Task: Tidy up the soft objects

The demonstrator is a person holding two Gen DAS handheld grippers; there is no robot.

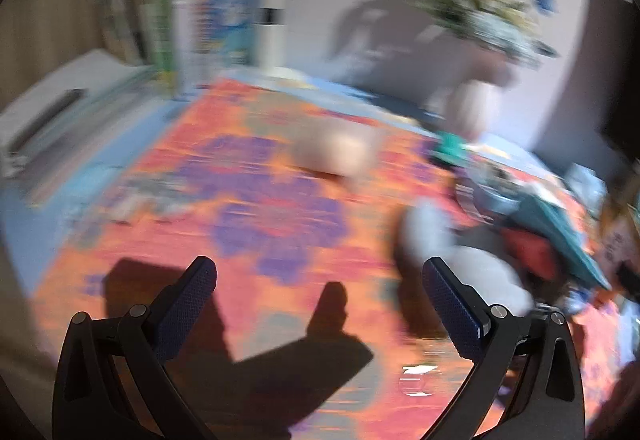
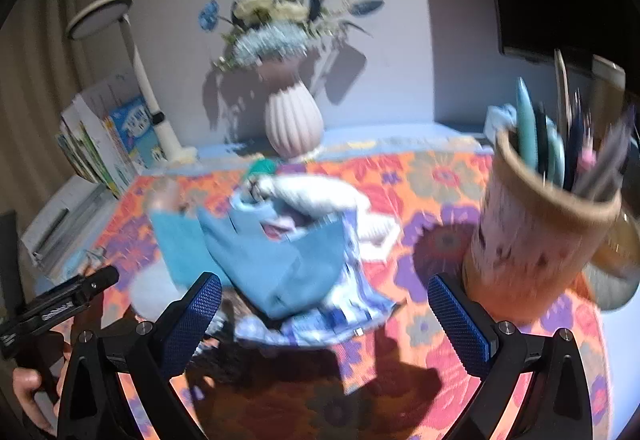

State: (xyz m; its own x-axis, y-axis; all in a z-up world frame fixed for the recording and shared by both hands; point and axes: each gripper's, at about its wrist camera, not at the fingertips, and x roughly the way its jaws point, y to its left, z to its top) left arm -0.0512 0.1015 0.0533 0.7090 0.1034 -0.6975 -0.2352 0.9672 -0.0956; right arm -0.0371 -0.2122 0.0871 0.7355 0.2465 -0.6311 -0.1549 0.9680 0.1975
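Right now I am holding both grippers low over a counter (image 2: 460,176) covered with a bright orange and purple flowered cloth, and both views are smeared by motion. My right gripper (image 2: 325,314) is facing a loose pile of soft fabrics (image 2: 288,240): a blue cloth on top, a teal piece at its left, a whitish roll behind, and a blue and white patterned piece underneath. Its fingers are spread wide and holding nothing. The pile is lying between and just beyond the fingertips, not yet touched.

My left gripper (image 1: 320,304) is also standing wide and empty. Ahead of it, a pale pinkish soft lump (image 1: 336,152) is resting alone on the cloth, well apart from the fingers. A light grey soft thing (image 1: 432,228) is lying near the right fingertip, beside the edge of the same pile at the far right. I cannot tell what the pink and grey things are through the blur.

A ribbed pink vase (image 2: 294,120) of flowers is standing at the back, books (image 2: 108,144) are leaning at the left, and a pen cup (image 2: 536,236) is sitting close to the right.

I judge the task to be at its start, with me reaching for a first piece. The next move calls for lowering the right fingers onto the top blue cloth and closing on one layer only, keeping clear of the pen cup.
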